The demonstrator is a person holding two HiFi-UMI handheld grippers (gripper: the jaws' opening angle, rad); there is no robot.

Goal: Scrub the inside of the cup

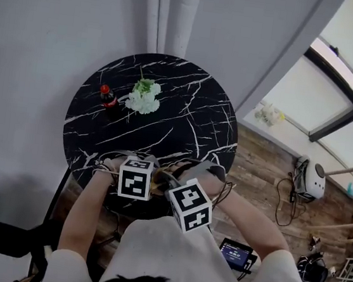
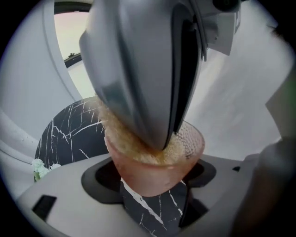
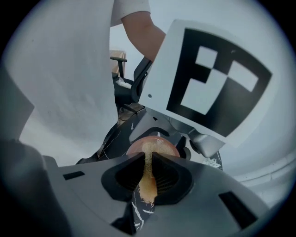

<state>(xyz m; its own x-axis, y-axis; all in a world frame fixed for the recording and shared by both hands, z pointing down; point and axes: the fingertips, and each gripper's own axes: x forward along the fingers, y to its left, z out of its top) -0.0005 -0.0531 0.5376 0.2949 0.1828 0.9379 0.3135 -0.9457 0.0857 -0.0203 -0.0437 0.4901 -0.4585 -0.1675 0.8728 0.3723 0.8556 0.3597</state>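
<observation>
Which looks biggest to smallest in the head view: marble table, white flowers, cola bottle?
1. marble table
2. white flowers
3. cola bottle
Flowers and bottle stand side by side, so nearness hardly skews them.

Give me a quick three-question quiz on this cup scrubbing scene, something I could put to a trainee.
1. True or false: the left hand-held gripper is shut on the pink cup and holds it clear of the table.
2. Pick one: what does the right hand-held gripper pinch? A) a tan fibrous scrubber that reaches into the cup; B) a toothbrush; C) nothing.
3. Fill the blank: on the marble table, beside the white flowers, stands a bottle with a ___ cap.

Key: 1 true; 2 A; 3 red.
</observation>
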